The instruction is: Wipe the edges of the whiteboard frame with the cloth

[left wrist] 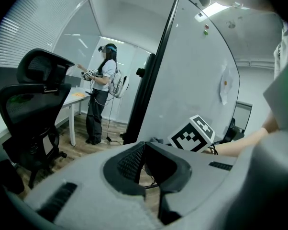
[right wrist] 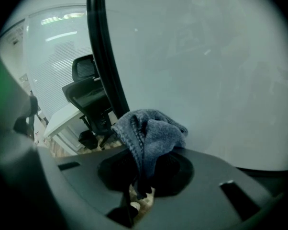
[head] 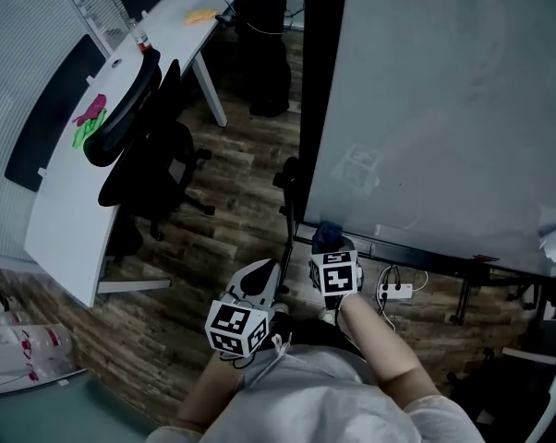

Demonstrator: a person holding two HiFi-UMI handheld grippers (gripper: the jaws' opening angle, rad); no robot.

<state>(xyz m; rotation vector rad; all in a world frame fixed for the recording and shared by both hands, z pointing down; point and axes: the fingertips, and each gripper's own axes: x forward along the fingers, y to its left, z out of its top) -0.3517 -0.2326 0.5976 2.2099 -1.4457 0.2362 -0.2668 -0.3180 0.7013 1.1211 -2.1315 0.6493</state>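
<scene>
The whiteboard (head: 444, 109) fills the right of the head view, and its black frame (head: 311, 100) runs down its left edge. A grey-blue cloth (right wrist: 151, 134) is bunched in my right gripper (right wrist: 143, 176), which is shut on it. In the head view the right gripper (head: 332, 247) holds the cloth (head: 328, 236) at the board's lower left corner, by the bottom rail. In the right gripper view the frame (right wrist: 103, 56) stands just left of the cloth. My left gripper (head: 262, 273) hangs lower left of the corner, apart from the board. Its jaws (left wrist: 143, 150) meet with nothing between them.
A black office chair (head: 144, 141) stands left of the board beside a long white desk (head: 75, 183). Another person (left wrist: 102, 97) works at the desk's far end. A power strip (head: 395, 291) and cables lie on the wood floor under the board.
</scene>
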